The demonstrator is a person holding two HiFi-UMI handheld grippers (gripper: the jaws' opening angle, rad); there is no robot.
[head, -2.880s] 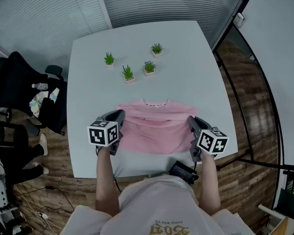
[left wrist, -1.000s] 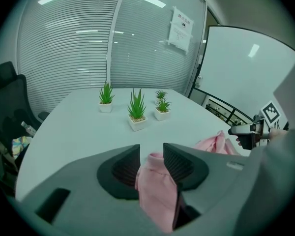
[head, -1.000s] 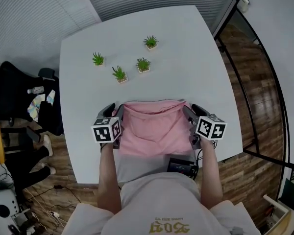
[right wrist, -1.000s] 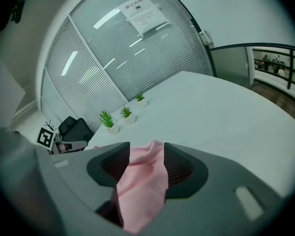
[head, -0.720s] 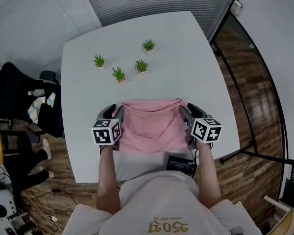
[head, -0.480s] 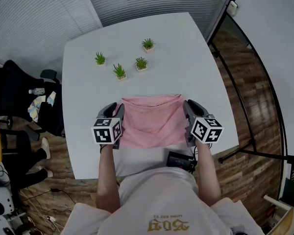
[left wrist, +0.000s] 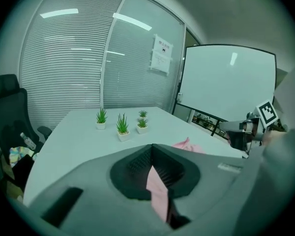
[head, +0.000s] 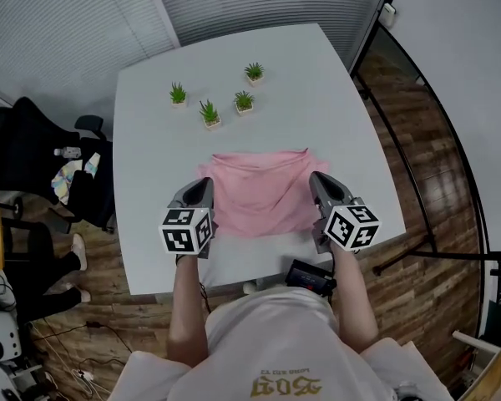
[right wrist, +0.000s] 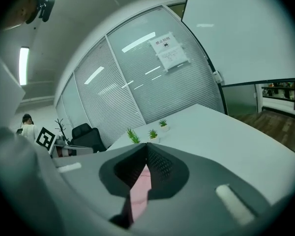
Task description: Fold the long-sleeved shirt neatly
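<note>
Top: pale T-shirt with a gold print, lettering too small to read
Forearms: bare
Left gripper: grey moulded shell, black ribbed pads inside
Right gripper: same grey shell, same black ribbing
Left cube: white faces, black square markers
Right cube: likewise

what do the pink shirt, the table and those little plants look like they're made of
Shirt: soft knit fabric, probably cotton, matte; it drapes and creases loosely. Table: smooth pale top, likely laminate, even in colour with no grain. Plants: probably plastic; stiff, uniform green tufts in small white pots, though too small to be sure.
</note>
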